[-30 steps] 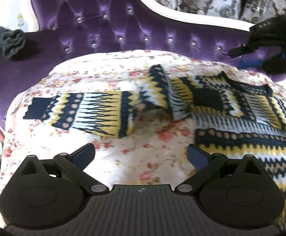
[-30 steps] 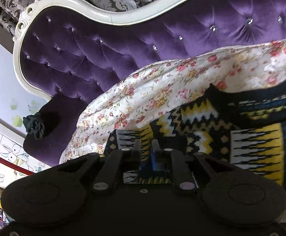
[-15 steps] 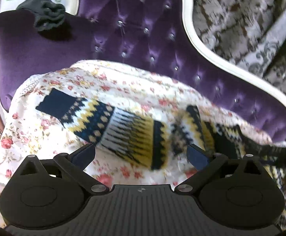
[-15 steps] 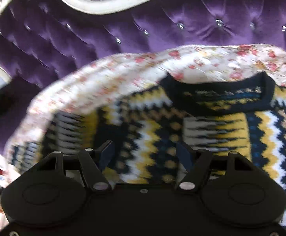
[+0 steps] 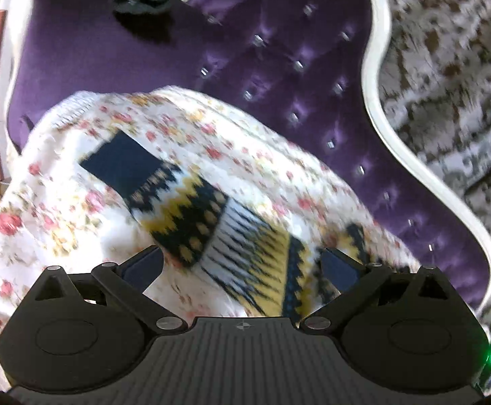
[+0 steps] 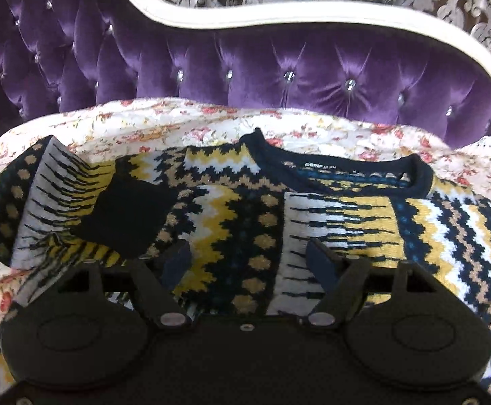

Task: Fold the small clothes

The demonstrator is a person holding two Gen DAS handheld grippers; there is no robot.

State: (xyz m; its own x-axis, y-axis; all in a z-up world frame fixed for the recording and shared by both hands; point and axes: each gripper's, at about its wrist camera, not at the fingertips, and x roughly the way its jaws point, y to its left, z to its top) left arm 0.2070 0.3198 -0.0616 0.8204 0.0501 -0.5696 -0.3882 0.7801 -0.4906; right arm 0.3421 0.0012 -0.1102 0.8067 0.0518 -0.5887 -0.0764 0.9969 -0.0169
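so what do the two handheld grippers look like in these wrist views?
Both alike: the left gripper and the right gripper have matte black bodies with two round lobes, silver pivot screws and dark blue finger pads. The left body is ribbed with a small crosshair mark; a green light glows at its right edge.

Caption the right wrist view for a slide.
Right tongs opening above a patterned sweater spread on a floral cover.
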